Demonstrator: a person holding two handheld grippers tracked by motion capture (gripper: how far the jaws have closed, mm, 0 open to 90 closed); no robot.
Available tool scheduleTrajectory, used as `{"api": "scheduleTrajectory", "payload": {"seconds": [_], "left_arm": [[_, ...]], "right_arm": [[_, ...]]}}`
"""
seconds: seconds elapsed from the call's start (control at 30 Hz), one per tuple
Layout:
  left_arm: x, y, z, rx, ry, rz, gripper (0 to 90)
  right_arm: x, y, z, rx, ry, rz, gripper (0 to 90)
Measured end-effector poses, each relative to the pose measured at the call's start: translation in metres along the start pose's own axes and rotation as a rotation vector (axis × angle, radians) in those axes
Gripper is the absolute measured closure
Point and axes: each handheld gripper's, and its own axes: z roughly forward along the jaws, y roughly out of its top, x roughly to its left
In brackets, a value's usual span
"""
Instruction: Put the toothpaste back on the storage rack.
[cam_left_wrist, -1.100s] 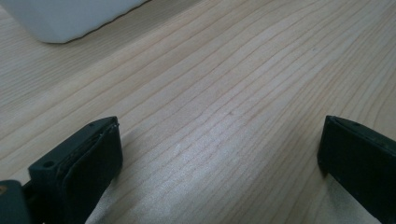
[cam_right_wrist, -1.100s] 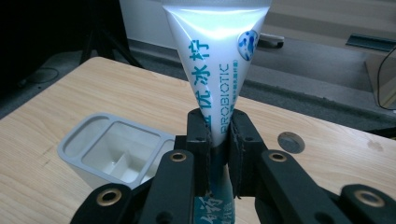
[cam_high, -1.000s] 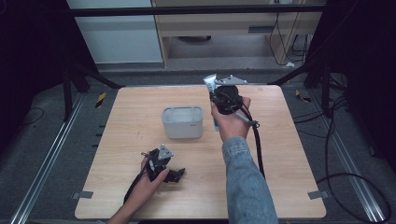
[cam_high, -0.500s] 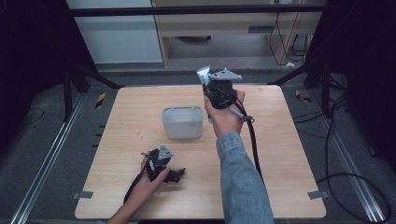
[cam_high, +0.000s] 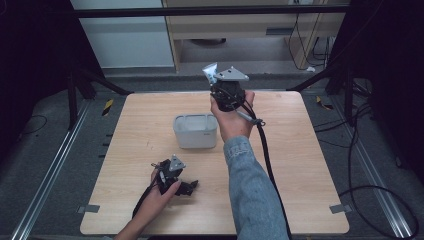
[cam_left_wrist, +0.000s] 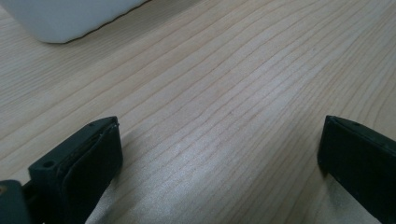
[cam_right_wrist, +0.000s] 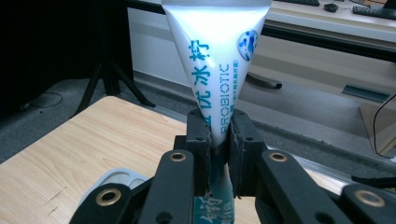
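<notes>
Right tool (cam_right_wrist: 219, 140) clamps tube (cam_right_wrist: 217, 56) above table's far edge (cam_high: 150, 94); left tool (cam_left_wrist: 219, 158) released.

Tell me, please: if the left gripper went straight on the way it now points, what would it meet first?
The left gripper, jaws open, points low along the bare wooden table. The path between the jaws looks free. The white container sits ahead but off to one side, so it would probably be passed; depth is hard to judge.
</notes>
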Motion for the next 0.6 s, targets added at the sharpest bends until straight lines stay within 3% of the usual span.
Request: {"api": "scheduleTrajectory", "payload": {"seconds": [0.6], "left_arm": [[0.000,0.000,0.000,0.003,0.000,0.003,0.0]], "right_arm": [[0.014,0.007,0.015,-0.017,-0.006,-0.015,80.1]]}}
